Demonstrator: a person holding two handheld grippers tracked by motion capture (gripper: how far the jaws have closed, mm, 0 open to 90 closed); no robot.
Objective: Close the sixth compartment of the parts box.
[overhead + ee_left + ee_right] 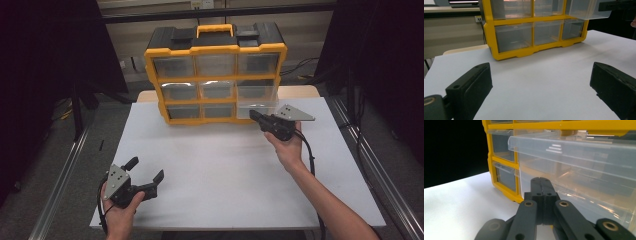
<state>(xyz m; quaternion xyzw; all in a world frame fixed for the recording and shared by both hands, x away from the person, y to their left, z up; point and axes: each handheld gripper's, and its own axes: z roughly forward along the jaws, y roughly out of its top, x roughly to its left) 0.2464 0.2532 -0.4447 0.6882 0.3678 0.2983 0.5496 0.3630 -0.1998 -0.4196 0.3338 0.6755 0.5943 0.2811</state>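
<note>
Pressing jaws together — right gripper [543, 185] at clear drawer [584, 182].

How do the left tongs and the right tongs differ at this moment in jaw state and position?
The left tongs stand wide open with nothing between the jaws; the right tongs are shut, jaws pressed together. The left tongs sit near the table's front edge, far from the yellow organizer; the right tongs are at its pulled-out clear drawer. Both are black and hand-held.
</note>
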